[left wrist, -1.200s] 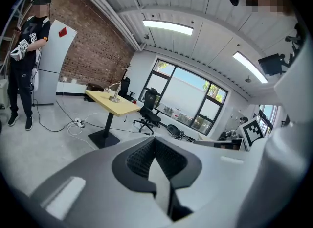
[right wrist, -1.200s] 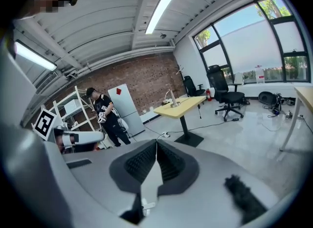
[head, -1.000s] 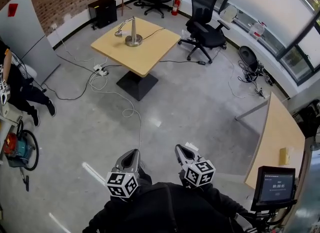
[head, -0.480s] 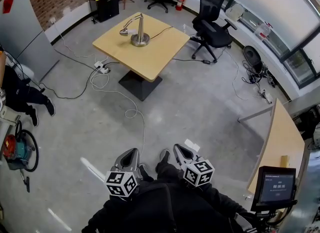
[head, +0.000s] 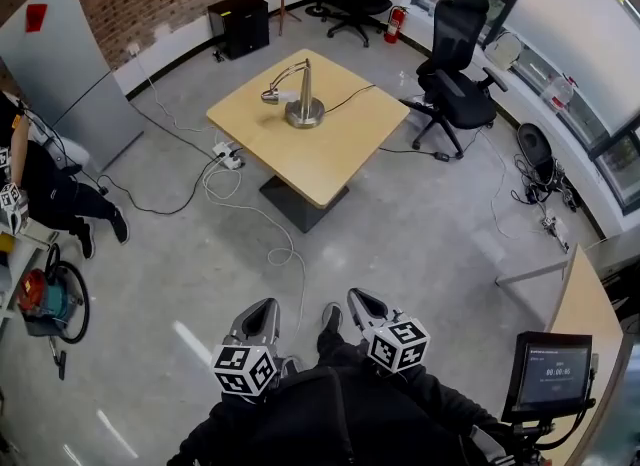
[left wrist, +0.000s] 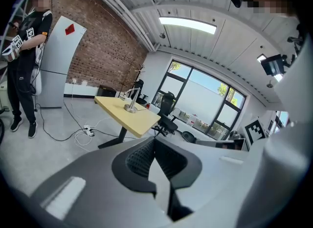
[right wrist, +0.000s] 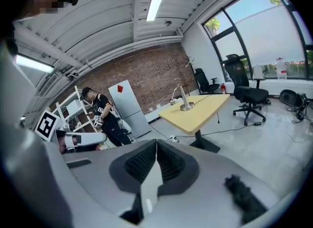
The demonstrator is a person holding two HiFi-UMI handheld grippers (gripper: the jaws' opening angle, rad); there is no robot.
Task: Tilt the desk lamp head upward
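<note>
A silver desk lamp (head: 299, 99) stands on a light wooden table (head: 330, 149) far ahead across the floor, its head (head: 271, 96) drooping to the left on a curved neck. The lamp (left wrist: 130, 101) looks small in the left gripper view, and the lamp (right wrist: 184, 100) shows on the same table in the right gripper view. My left gripper (head: 262, 313) and right gripper (head: 364, 303) are held close to my body, well short of the table. Both are shut with nothing between the jaws.
A power strip (head: 228, 155) and white cables trail over the concrete floor left of the table. A black office chair (head: 460, 79) stands to the table's right. A person (head: 45, 189) stands at the far left near shelves. A monitor (head: 550, 372) sits at my lower right.
The view has swung: the table and lamp have slid right and lower in the head view, appearing nearer. Both grippers stay shut in the same place before my body.
</note>
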